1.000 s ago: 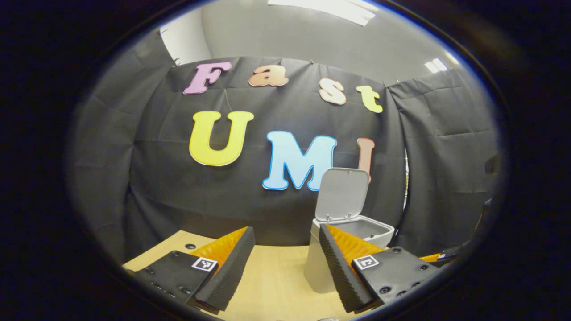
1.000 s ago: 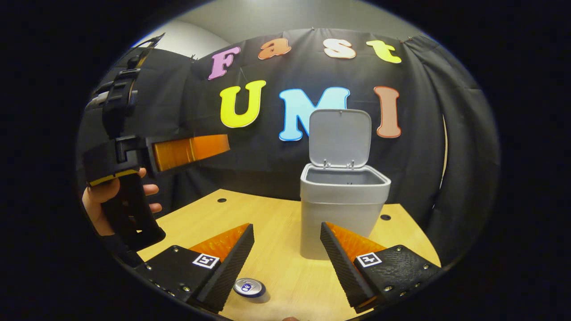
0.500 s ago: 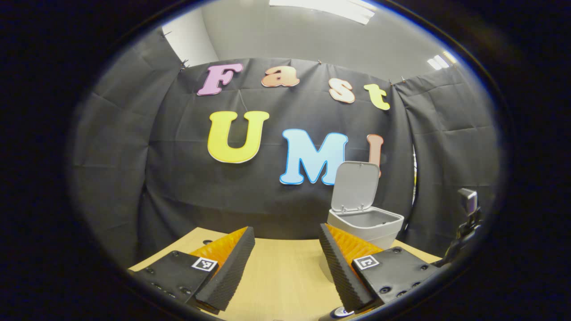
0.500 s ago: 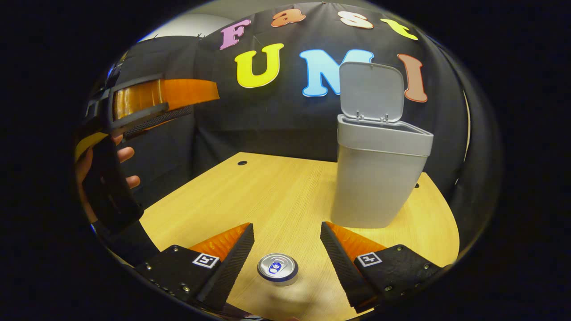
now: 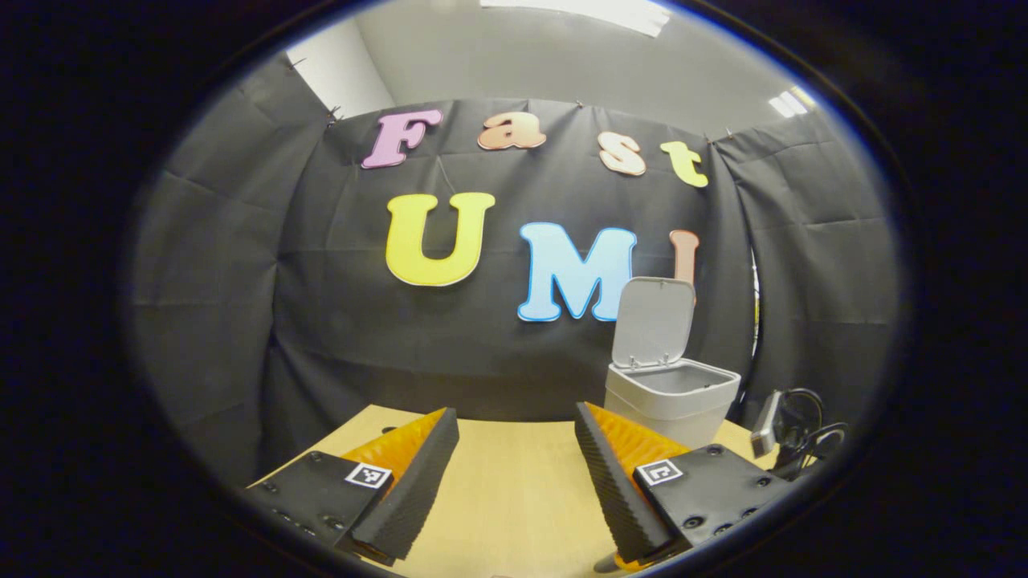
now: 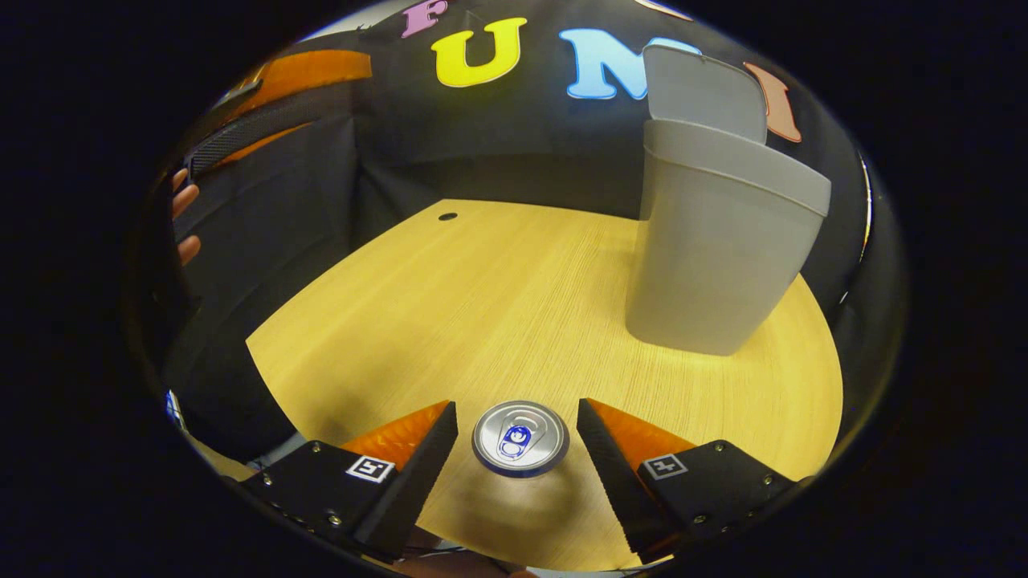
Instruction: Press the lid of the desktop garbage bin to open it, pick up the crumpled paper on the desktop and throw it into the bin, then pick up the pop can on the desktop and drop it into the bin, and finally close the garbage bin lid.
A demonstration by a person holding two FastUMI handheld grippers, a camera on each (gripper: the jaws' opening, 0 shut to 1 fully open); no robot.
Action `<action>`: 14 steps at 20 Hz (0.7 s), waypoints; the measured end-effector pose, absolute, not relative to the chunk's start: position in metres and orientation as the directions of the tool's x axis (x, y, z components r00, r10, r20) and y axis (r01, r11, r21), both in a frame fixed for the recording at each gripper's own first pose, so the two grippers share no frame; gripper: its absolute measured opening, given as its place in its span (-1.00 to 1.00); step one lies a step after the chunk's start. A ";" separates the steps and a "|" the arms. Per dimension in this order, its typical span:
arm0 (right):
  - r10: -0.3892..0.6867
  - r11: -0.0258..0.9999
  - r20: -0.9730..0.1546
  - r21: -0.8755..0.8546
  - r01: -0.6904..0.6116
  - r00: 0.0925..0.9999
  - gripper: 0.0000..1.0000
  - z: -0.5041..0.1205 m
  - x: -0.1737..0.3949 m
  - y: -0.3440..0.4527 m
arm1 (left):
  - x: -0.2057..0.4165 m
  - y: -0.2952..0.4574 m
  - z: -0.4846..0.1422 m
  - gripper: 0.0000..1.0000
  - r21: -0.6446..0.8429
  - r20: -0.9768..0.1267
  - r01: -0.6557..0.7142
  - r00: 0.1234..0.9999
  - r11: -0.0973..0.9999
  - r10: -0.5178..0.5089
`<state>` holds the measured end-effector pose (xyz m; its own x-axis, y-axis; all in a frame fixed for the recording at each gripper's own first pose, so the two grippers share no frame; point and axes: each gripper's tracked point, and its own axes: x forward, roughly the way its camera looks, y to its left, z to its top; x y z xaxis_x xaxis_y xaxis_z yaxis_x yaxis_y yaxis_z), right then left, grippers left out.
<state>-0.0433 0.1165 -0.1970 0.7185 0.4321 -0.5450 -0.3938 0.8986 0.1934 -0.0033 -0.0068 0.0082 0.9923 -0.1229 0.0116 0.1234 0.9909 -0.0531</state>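
In the right gripper view a pop can [image 6: 520,438] stands upright on the wooden desktop [image 6: 498,297], seen from above. My right gripper [image 6: 518,449] is open, one finger on each side of the can with gaps left. The grey garbage bin [image 6: 719,241] stands at the back right with its lid [image 6: 703,92] raised. In the left gripper view my left gripper [image 5: 514,474] is open and holds nothing, raised above the desktop [image 5: 506,490]. The bin [image 5: 671,393] sits to its right with the lid [image 5: 654,321] up. The bin's inside is hidden.
The left gripper [image 6: 273,104] and the hand [image 6: 183,225] holding it show at the upper left of the right gripper view. A camera with cables [image 5: 791,433] sits at the right edge of the left gripper view. Black cloth walls close off the back.
My right gripper has dropped and tilted down over the pop can, which now lies between its fingers. The left gripper has drifted left, so the bin sits farther right.
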 end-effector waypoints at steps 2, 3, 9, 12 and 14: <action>0.427 0.900 -0.573 0.200 -0.386 0.699 0.93 -0.204 -0.045 0.115 | -0.002 -0.009 0.004 0.90 -0.064 0.003 0.125 0.992 0.990 -0.125; 0.426 0.901 -0.582 0.205 -0.383 0.692 0.92 -0.208 -0.047 0.116 | 0.000 -0.009 0.002 0.89 -0.071 -0.001 0.124 0.992 0.990 -0.124; 0.422 0.900 -0.620 0.200 -0.387 0.662 0.93 -0.222 -0.048 0.115 | 0.001 -0.006 -0.004 0.90 -0.083 -0.011 0.108 0.994 0.991 -0.109; 0.420 0.902 -0.615 0.202 -0.382 0.667 0.89 -0.222 -0.046 0.116 | 0.000 -0.005 -0.003 0.90 -0.081 -0.012 0.100 0.995 0.992 -0.101; 0.416 0.904 -0.617 0.200 -0.378 0.668 0.72 -0.222 -0.047 0.116 | -0.001 -0.006 -0.004 0.90 -0.082 -0.014 0.097 0.995 0.992 -0.099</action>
<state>-0.0465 0.1158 -0.2220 0.6677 0.4159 -0.6174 -0.3777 0.9040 0.2004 -0.0005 -0.0058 -0.0037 0.9950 -0.0986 -0.0141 0.0971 0.9919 -0.0819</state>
